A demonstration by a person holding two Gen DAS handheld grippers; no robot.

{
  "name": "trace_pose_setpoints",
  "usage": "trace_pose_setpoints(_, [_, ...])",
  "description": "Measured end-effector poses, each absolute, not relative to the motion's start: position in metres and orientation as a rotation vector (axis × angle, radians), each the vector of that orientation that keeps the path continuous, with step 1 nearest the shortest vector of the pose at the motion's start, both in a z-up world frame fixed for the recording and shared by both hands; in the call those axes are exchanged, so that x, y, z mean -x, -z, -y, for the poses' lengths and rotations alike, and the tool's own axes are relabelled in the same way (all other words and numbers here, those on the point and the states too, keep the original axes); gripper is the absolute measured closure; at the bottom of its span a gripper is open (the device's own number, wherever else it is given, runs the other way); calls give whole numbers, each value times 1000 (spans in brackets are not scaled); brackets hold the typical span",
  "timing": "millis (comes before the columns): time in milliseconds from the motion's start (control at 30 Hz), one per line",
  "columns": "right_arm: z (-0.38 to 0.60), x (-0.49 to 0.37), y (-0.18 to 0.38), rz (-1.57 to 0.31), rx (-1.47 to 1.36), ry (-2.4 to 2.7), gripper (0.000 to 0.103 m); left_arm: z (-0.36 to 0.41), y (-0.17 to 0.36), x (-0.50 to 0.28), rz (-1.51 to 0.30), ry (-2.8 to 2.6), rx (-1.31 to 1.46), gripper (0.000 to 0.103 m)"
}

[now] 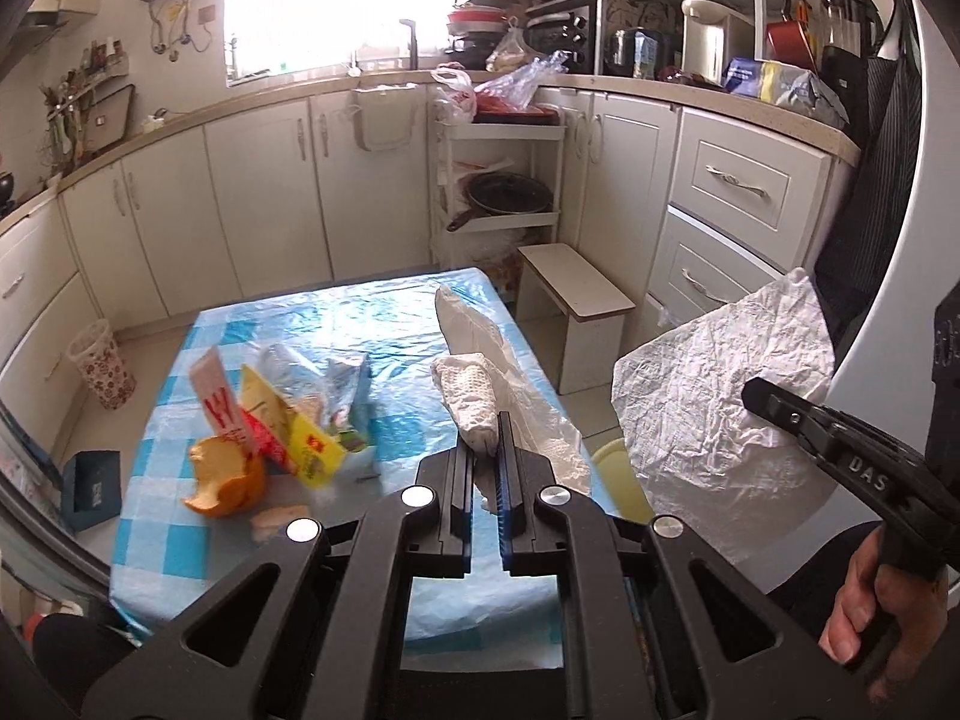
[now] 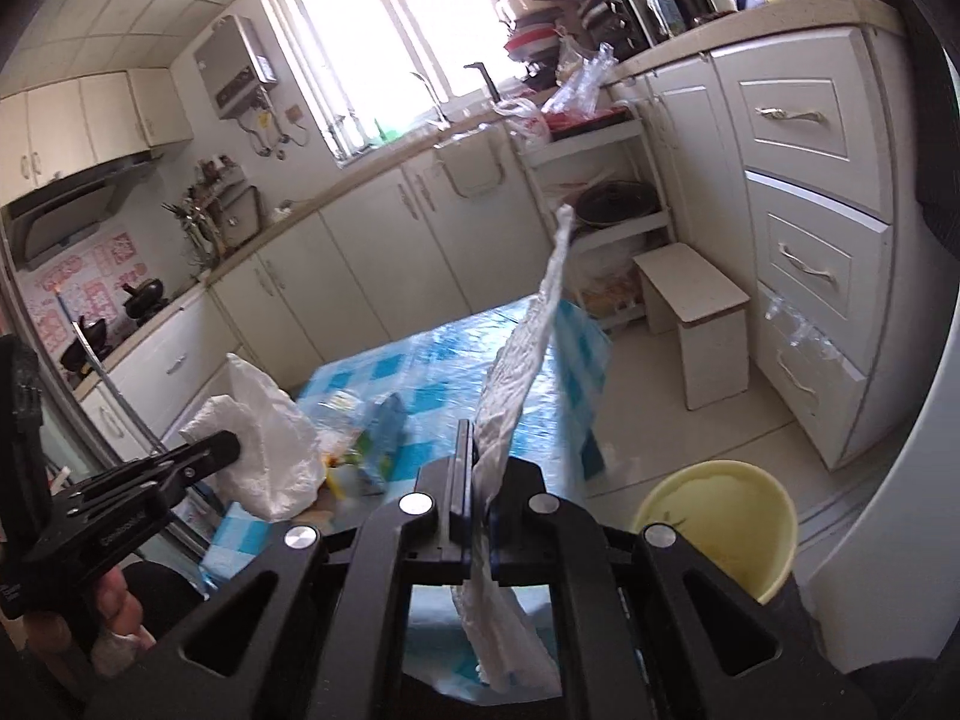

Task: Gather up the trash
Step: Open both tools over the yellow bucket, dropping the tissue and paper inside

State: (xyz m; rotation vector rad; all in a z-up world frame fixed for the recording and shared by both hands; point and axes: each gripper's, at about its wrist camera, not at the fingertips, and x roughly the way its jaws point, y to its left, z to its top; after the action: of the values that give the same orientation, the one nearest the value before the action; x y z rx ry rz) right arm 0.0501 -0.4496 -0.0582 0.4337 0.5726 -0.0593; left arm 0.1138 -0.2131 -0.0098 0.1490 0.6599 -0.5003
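Note:
My left gripper (image 1: pixel 485 444) is shut on an edge of a white plastic bag (image 1: pixel 480 348), which stretches forward over the blue checked table (image 1: pixel 384 324). To the right, my right gripper (image 1: pixel 753 390) grips a broad crumpled part of the bag (image 1: pixel 720 372). In the right wrist view my right gripper (image 2: pixel 477 438) is shut on the bag's edge (image 2: pixel 528 336), and my left gripper (image 2: pixel 231 444) pinches another part (image 2: pixel 270 438). Trash lies on the table's left: an orange peel (image 1: pixel 228 480), yellow and red wrappers (image 1: pixel 300 444) and a small carton (image 1: pixel 348 396).
A yellow bin (image 2: pixel 720 528) stands on the floor beside the table's right edge. A white stool (image 1: pixel 576 294) sits beyond it near the drawers. A floral basket (image 1: pixel 102 372) and a blue box (image 1: pixel 90 492) are on the floor at left. Cabinets ring the room.

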Motion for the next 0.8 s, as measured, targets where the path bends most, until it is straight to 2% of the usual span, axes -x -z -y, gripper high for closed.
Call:
trace_pose_setpoints(233, [508,-112,111,-871,-364,115,98,289,56,-149,-789,615,-123,97])
trace_pose_setpoints(500, [557,-180,227,-1258,-447,110,98,363,121,-182,-937,659,-147,97])
trace_pose_setpoints(533, [566,-183,241,-1287,-487,128,95,371,127,-185,-952,660,-153,97])
trace_pose_setpoints(600, [581,-181,260,-1328,-587,148,70,386,143,-191,-985,663,-164,97])
trace_pose_setpoints(633, [588,-178,260,-1308,-625,167,55,391,148,-192,-999,663,-166,97])
trace_pose_setpoints(667, [592,-176,256,-1286,-638,181,50,397,156,-195,-1020,662,-167,97])
trace_pose_setpoints(800, [613,-168,226,-1128,-691,238,44,417,184,-203,-1091,655,-180,97])
